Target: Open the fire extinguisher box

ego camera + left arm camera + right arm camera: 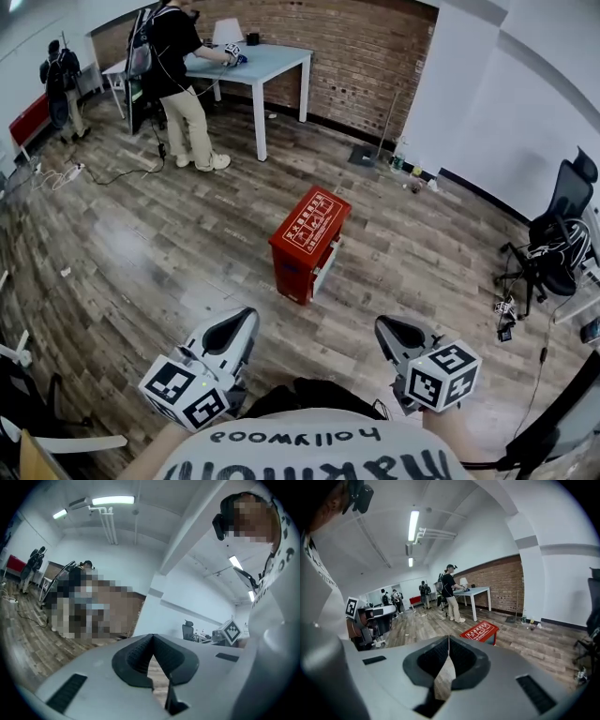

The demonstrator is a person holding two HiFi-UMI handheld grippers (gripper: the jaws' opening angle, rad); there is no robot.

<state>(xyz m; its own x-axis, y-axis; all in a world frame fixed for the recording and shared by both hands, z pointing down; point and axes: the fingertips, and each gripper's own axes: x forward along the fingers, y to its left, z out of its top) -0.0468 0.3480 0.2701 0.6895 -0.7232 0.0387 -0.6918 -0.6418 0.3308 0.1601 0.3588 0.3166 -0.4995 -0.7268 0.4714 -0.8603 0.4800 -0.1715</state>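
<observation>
A red fire extinguisher box [308, 242] stands on the wooden floor ahead of me, its lid printed with white markings and lying flat on top. In the right gripper view the red box [479, 631] lies beyond the jaws. My left gripper [234, 325] is held low at the near left, well short of the box, jaws shut and empty. My right gripper [394, 328] is held at the near right, also shut with nothing in it. In their own views the left gripper [153, 637] and the right gripper [448, 639] show tips meeting.
A person stands at a light blue table [267, 61] by the brick wall at the back. Other people [61, 84] stand at the far left near cables [70, 173] on the floor. An office chair [558, 234] sits at the right.
</observation>
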